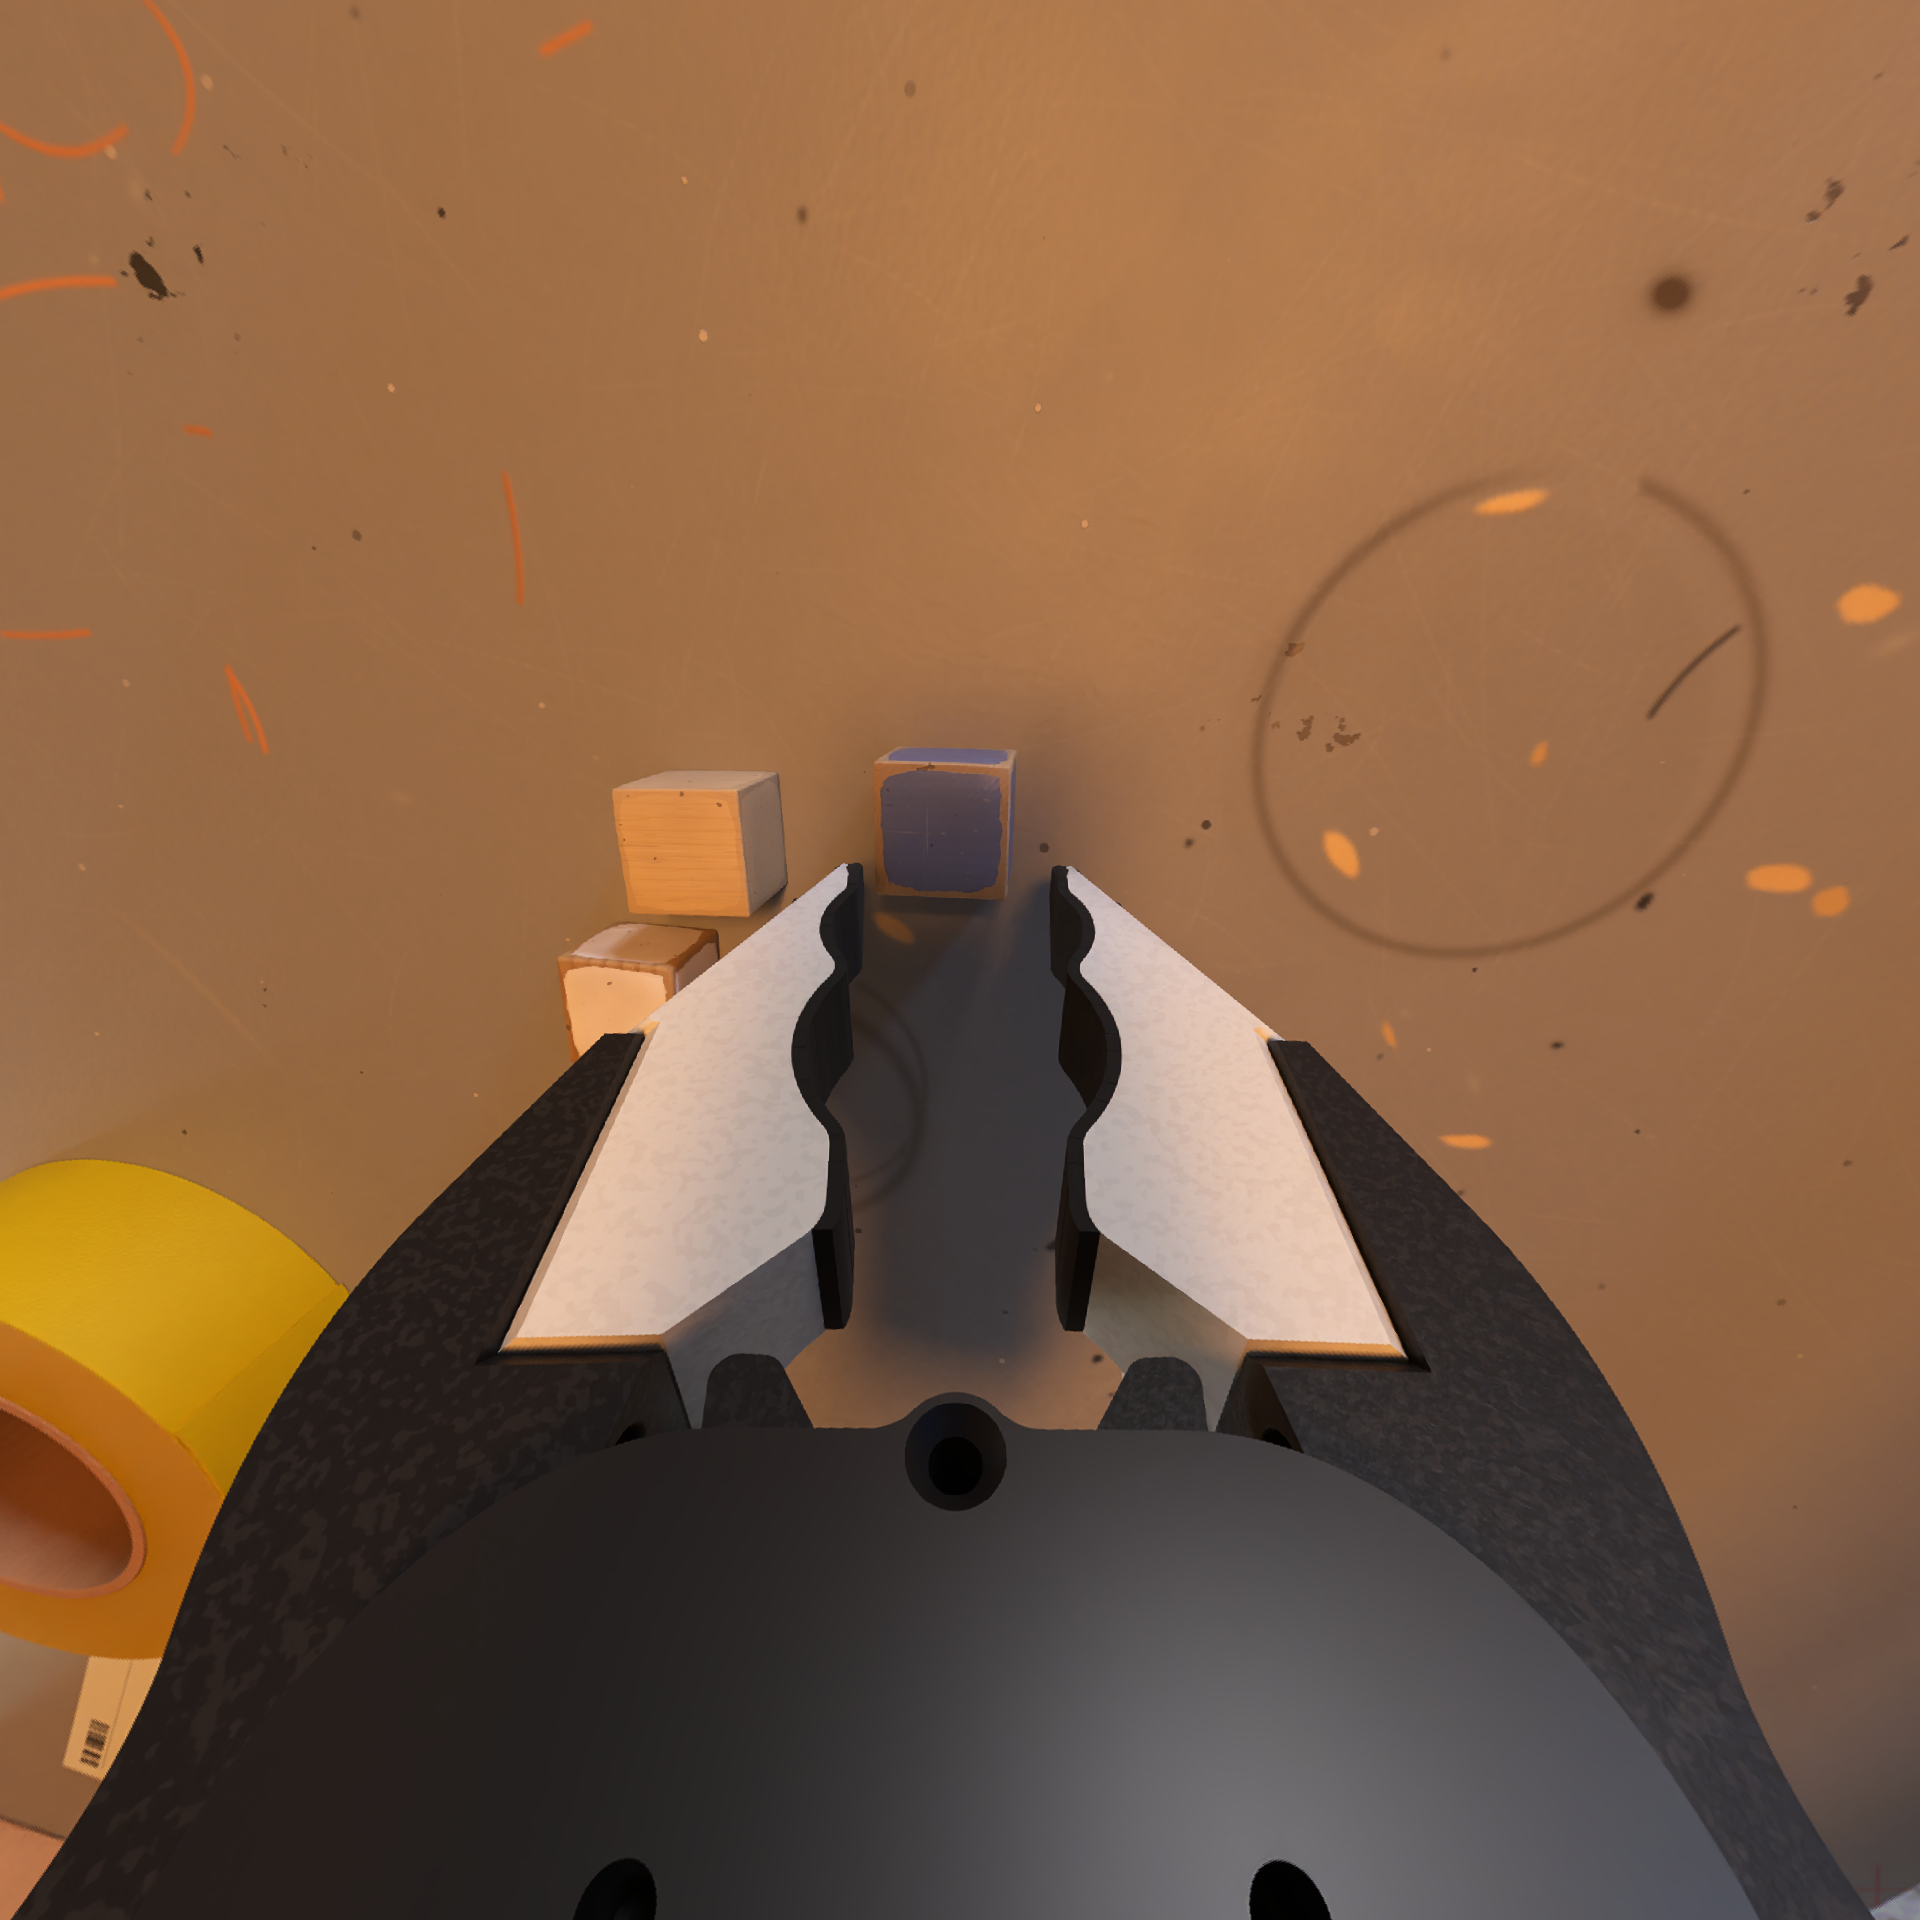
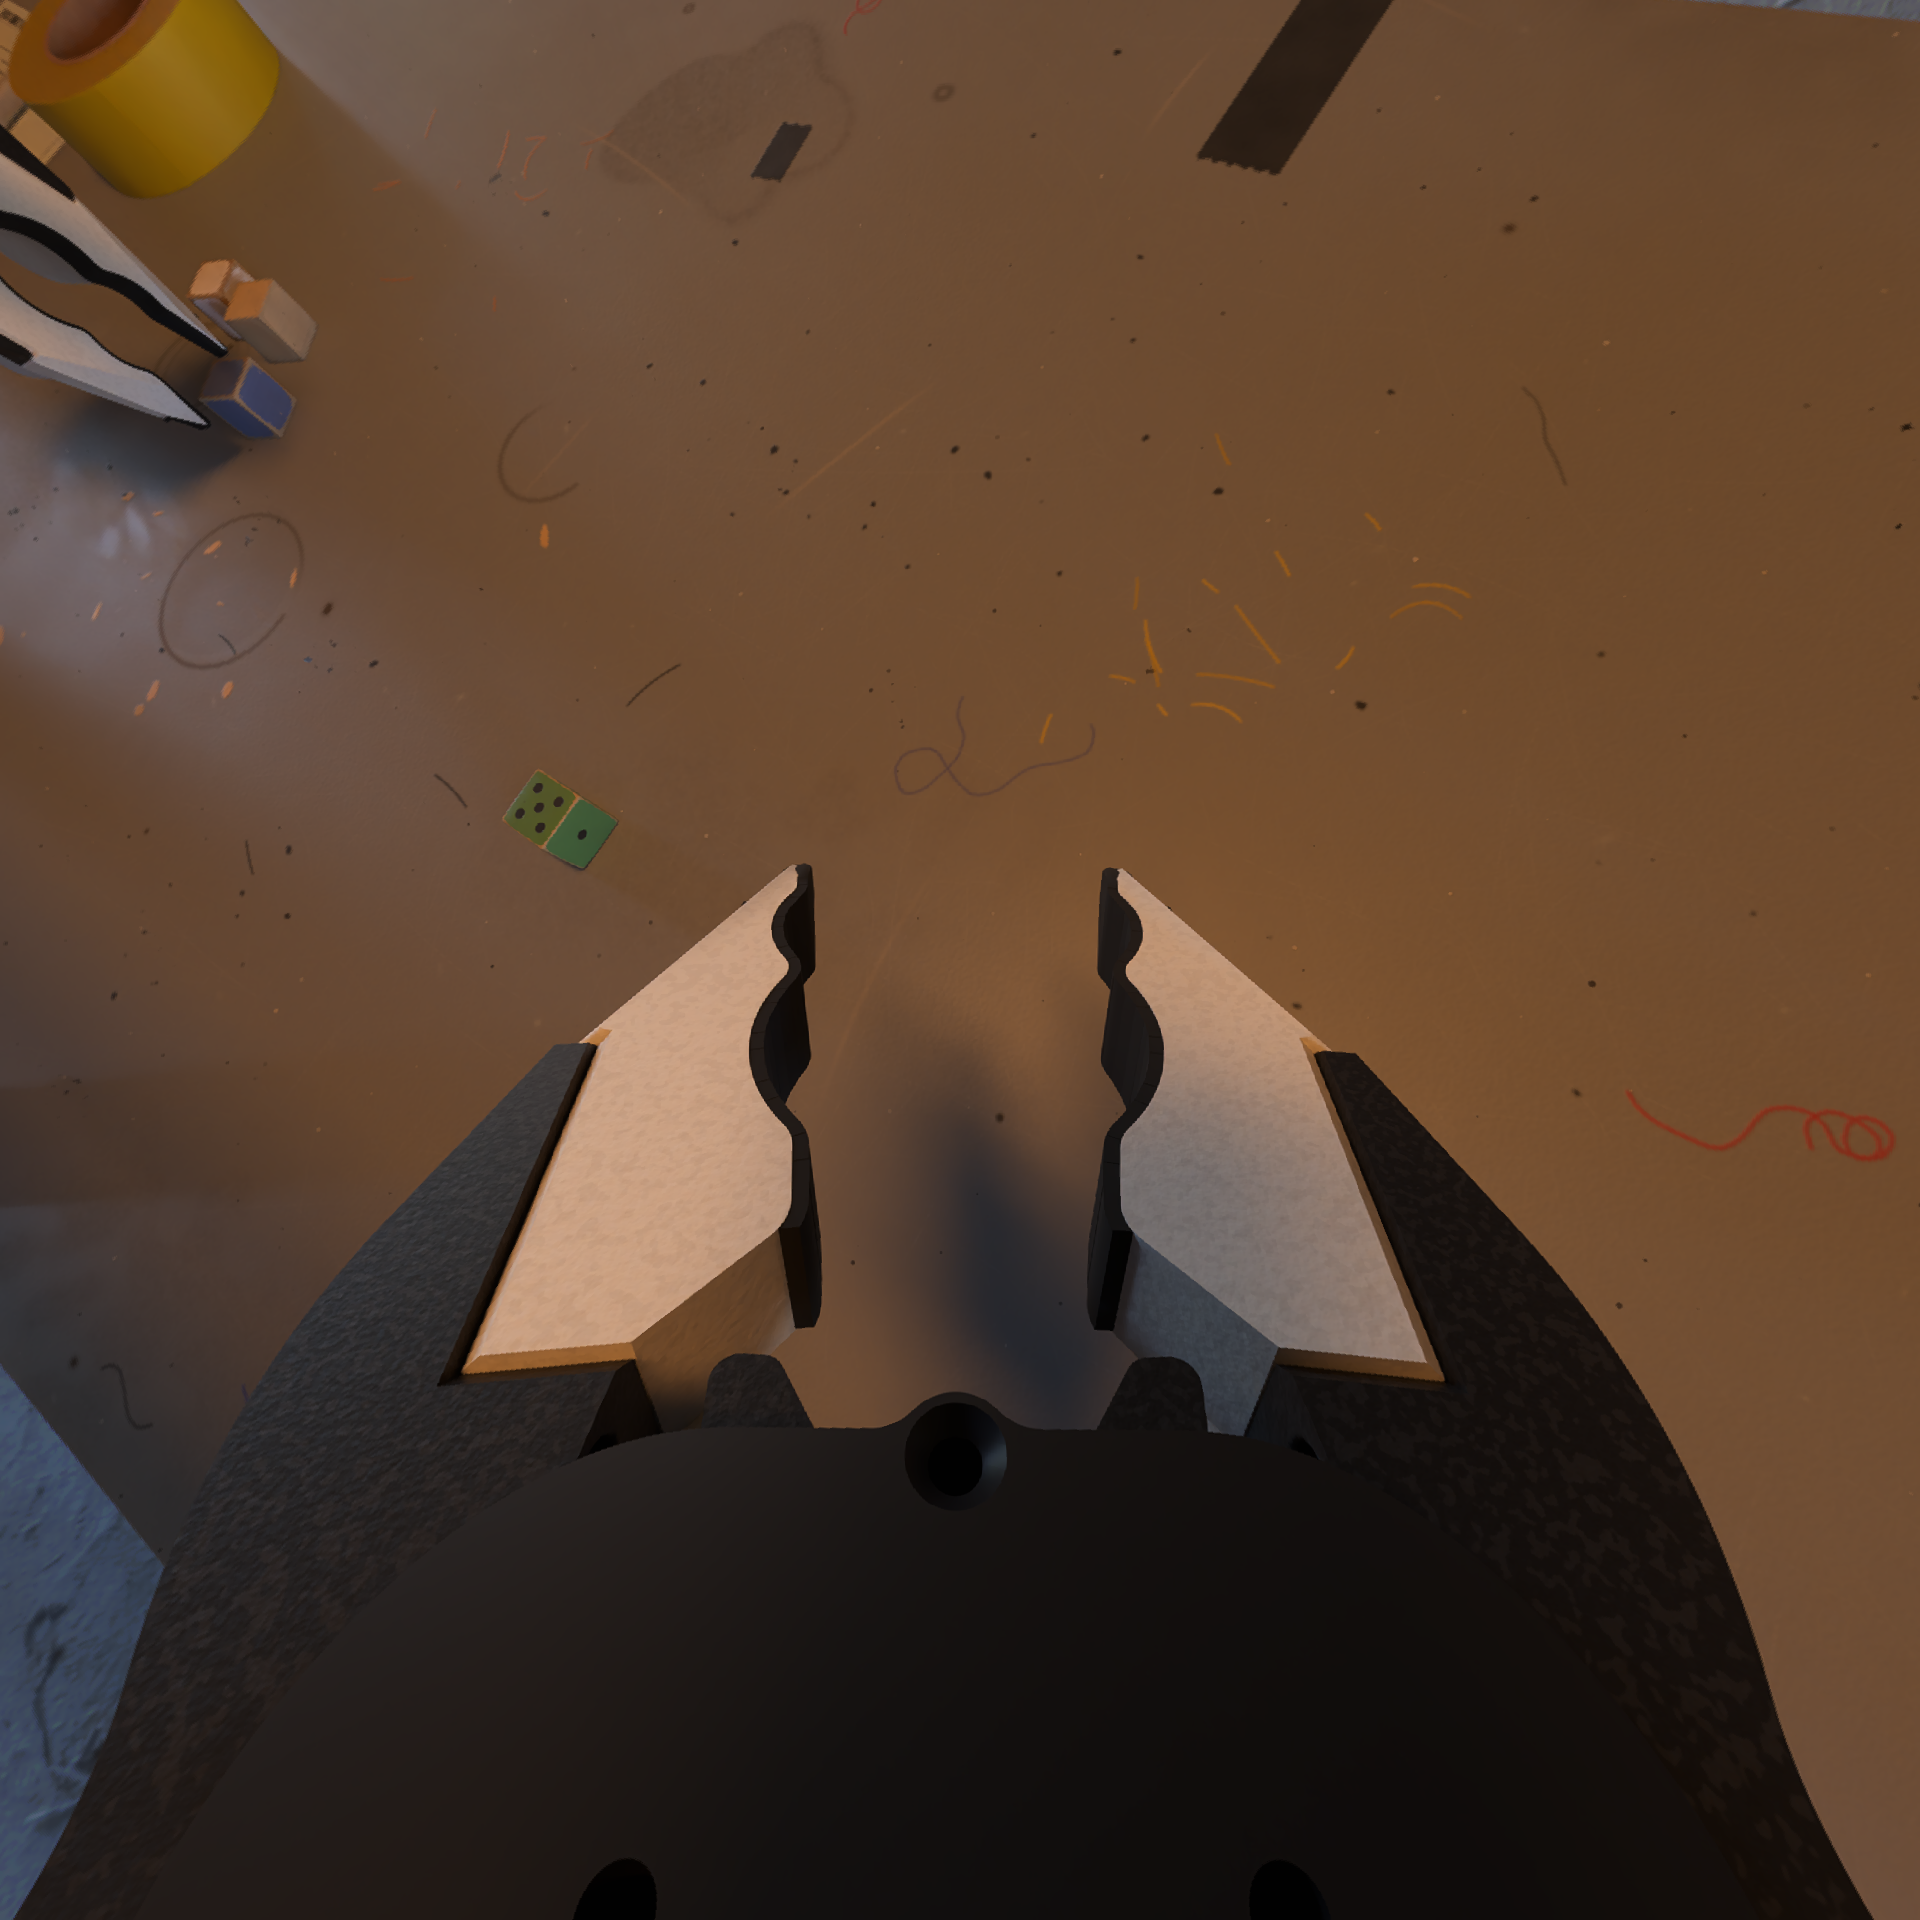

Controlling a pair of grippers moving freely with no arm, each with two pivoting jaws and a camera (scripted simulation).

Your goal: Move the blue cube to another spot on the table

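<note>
The blue cube is a small wooden block with blue faces, resting on the brown table just beyond my left gripper's fingertips. My left gripper is open and empty, with the cube centred ahead of the gap between its fingers. In the right wrist view the cube shows at the far left, with the left gripper beside it. My right gripper is open and empty, above bare table far from the cube.
Two plain wooden blocks sit just left of the blue cube. A yellow tape roll lies at the left. A green die lies ahead-left of my right gripper. The table edge shows at the lower left.
</note>
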